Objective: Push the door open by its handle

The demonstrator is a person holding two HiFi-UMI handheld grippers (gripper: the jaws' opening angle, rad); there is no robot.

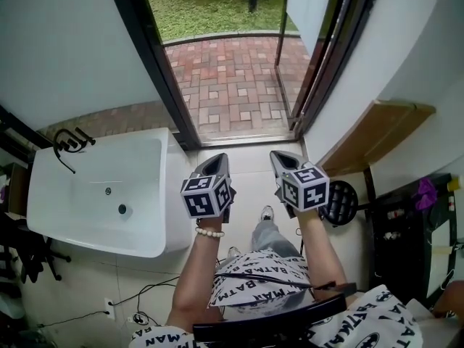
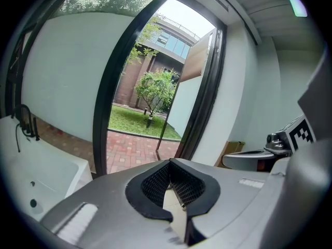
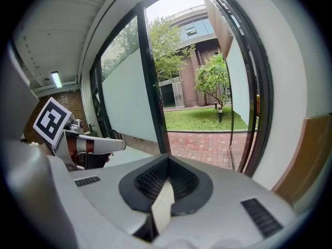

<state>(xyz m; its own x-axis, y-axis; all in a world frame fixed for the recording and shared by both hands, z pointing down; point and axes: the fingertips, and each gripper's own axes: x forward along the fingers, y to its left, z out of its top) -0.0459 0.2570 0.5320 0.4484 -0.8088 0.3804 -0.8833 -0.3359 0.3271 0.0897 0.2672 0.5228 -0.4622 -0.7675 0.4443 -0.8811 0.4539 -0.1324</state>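
The doorway (image 1: 225, 85) stands open onto a brick patio. The door (image 1: 308, 6) is swung outward on the right, seen edge-on, and also shows in the left gripper view (image 2: 199, 61) and the right gripper view (image 3: 228, 51). I cannot make out its handle. My left gripper (image 1: 215, 162) and right gripper (image 1: 280, 158) are held side by side over the tiled floor just inside the threshold, both pointing at the opening. Each is shut with nothing between its jaws, as the left gripper (image 2: 168, 164) and right gripper (image 3: 167, 162) show in their own views. Neither touches the door.
A white bathtub (image 1: 101, 194) with a black faucet (image 1: 69, 143) stands at the left. The dark door frame post (image 1: 156, 64) borders the opening on that side. At the right are a wooden shelf (image 1: 377, 129) and a round black object (image 1: 341, 201) on the floor.
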